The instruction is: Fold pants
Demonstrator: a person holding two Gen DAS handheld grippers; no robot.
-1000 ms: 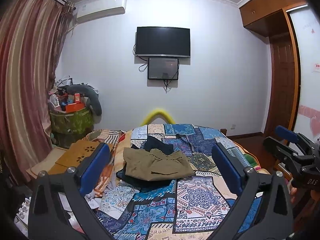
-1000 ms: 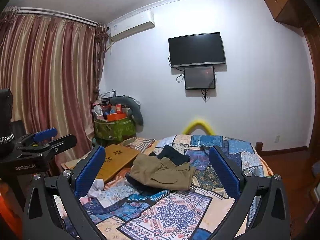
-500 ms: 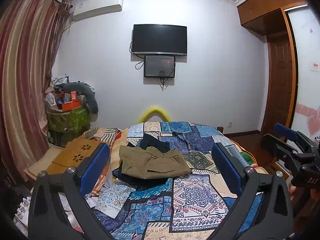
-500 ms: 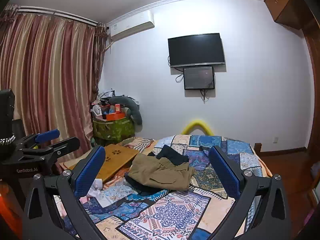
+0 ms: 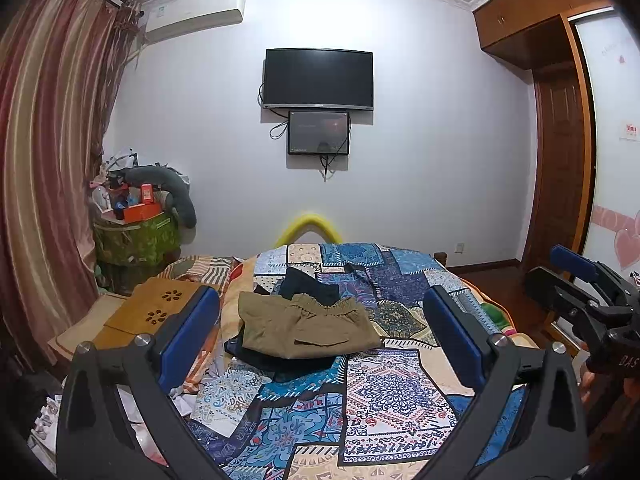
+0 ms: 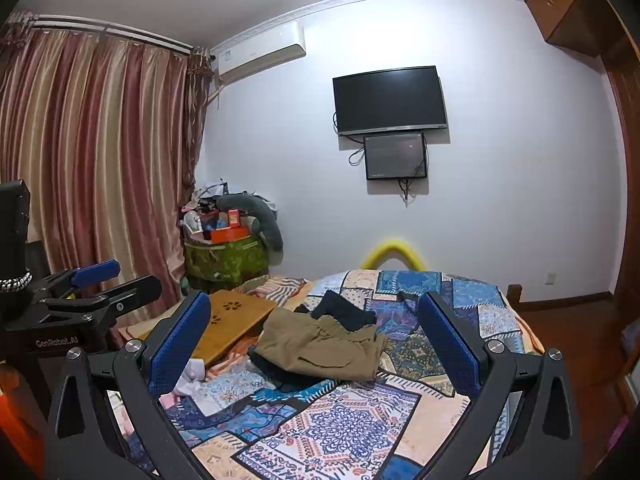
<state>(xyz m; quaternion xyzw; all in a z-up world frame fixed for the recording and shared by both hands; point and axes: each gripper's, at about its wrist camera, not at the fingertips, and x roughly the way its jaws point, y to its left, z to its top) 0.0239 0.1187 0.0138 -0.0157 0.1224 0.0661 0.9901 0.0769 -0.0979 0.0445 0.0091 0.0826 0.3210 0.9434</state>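
Observation:
Folded khaki pants (image 5: 304, 328) (image 6: 320, 348) lie on a patchwork bedspread (image 5: 384, 396) (image 6: 340, 428), resting on a dark garment (image 5: 308, 282) (image 6: 344, 312) that sticks out behind and beneath them. My left gripper (image 5: 320, 336) is open, held in the air well short of the pants, nothing between its blue pads. My right gripper (image 6: 314, 340) is open too, also raised and back from the pile. Each gripper shows at the edge of the other's view: the right gripper (image 5: 580, 292) and the left gripper (image 6: 92, 296).
A wooden lap desk (image 5: 156, 312) (image 6: 232, 324) lies left of the bed. A cluttered green hamper (image 5: 136, 236) stands by the curtain (image 6: 96, 168). A television (image 5: 318, 78) hangs on the far wall, a wardrobe (image 5: 560, 140) at right. White cloth scraps (image 6: 184, 384) lie near the left edge.
Both grippers shifted only slightly, the left view tilting a little so the room sits marginally lower and more to the left. The pants have not moved and both grippers stayed open.

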